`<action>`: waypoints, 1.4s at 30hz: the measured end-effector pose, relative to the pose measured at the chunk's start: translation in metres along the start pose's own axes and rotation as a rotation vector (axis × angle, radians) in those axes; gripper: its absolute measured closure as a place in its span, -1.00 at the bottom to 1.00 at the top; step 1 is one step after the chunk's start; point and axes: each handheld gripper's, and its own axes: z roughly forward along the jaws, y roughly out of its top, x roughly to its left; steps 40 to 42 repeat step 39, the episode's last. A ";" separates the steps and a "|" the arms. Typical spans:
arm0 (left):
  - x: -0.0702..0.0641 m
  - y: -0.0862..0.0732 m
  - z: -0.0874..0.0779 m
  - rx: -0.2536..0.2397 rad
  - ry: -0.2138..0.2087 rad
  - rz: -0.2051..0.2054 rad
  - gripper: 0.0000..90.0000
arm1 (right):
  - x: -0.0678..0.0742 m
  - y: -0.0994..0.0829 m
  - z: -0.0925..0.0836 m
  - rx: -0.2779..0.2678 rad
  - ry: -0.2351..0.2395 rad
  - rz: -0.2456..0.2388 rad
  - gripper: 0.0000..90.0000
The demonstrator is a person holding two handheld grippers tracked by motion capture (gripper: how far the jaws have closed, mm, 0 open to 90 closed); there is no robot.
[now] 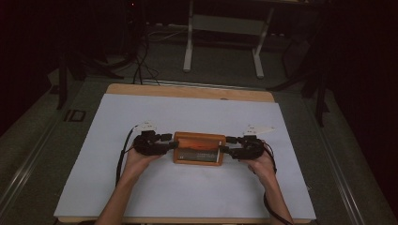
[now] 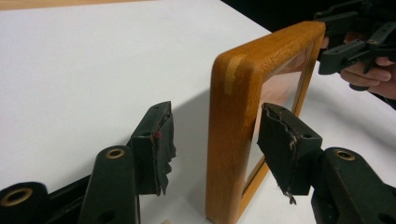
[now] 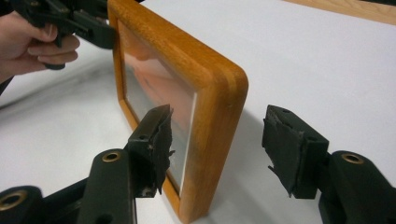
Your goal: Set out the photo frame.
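High view: I've got the wooden picture frame (image 1: 198,148) standing upright on its long edge in the middle of the white-covered counter (image 1: 155,192), a hand-held gripper at each short end. My left hand-held gripper (image 1: 174,145) straddles the left end, my right hand-held gripper (image 1: 224,149) the right end.

In the left gripper view, the jaws stand apart with the frame's edge between them; the right-side pad (image 2: 280,140) sits at or just off the wood, the other is clear of it. In the right gripper view, the jaws are apart as well, one pad (image 3: 159,144) close to the glass, the other well clear.

My read: the frame is set down and standing by itself, with neither side clamped. What's left looks like backing both hands away without tipping it.
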 end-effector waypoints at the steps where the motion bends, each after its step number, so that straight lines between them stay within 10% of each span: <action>1: 0.000 0.000 0.000 0.000 0.000 0.000 0.02 | 0.000 0.000 0.000 0.000 0.000 0.000 -0.08; 27: -0.002 0.002 -0.021 0.025 0.080 0.038 0.03 | -0.009 -0.002 -0.024 0.048 0.020 0.014 -0.08; 36: -0.002 0.000 -0.023 0.072 0.167 0.066 0.03 | -0.012 -0.008 -0.027 0.117 -0.039 0.003 -0.08; 38: 0.002 -0.002 -0.024 0.117 0.254 0.088 0.03 | -0.016 -0.011 -0.027 0.154 -0.085 -0.007 -0.09; 42: 0.002 -0.002 -0.024 0.117 0.254 0.088 0.03 | -0.017 -0.013 -0.028 0.167 -0.099 -0.005 -0.09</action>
